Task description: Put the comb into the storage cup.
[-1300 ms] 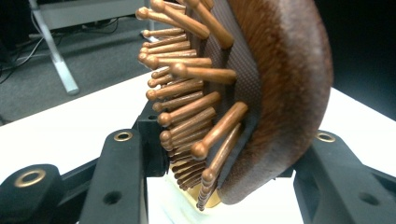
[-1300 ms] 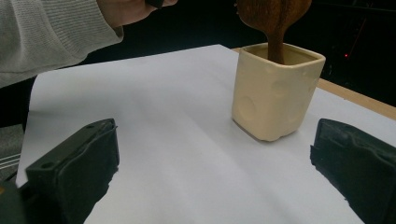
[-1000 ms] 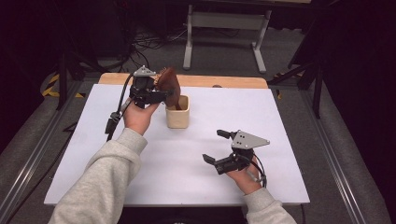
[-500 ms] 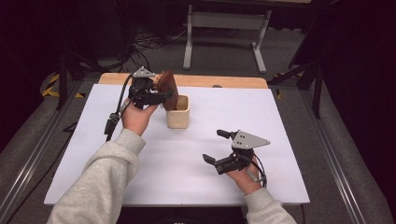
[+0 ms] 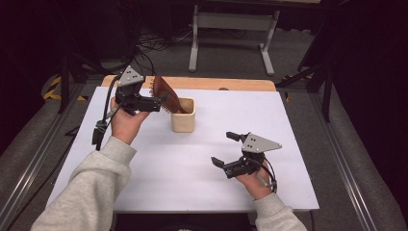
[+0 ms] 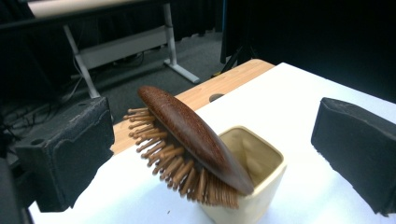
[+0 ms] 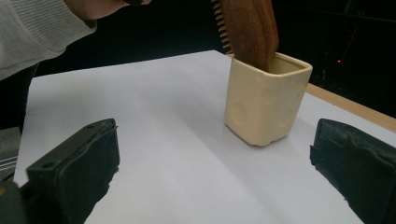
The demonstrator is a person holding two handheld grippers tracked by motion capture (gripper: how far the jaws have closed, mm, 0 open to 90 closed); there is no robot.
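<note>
A brown wooden hairbrush (image 5: 167, 94) stands in a cream square cup (image 5: 183, 115), its head leaning out to the left with the bristles down. My left gripper (image 5: 161, 102) hovers just left of the cup at the brush head. Its jaws have just been opening; in the left gripper view the brush (image 6: 194, 133) lies between the pads (image 6: 70, 149), apart from both. My right gripper (image 5: 223, 149) rests open near the front right of the table, with nothing between its jaws, and faces the cup (image 7: 266, 105) and the brush (image 7: 247, 28).
The white tabletop (image 5: 192, 183) spreads in front of the cup. A wooden strip (image 5: 231, 84) runs along its far edge. A metal stand (image 5: 231, 24) and cables lie on the floor behind. The left sleeve (image 7: 37, 28) hangs over the table's left side.
The left gripper has let go of the brush, opened wide and drawn back to the left and slightly up. The brush stays leaning in the cup. The right gripper has kept still.
</note>
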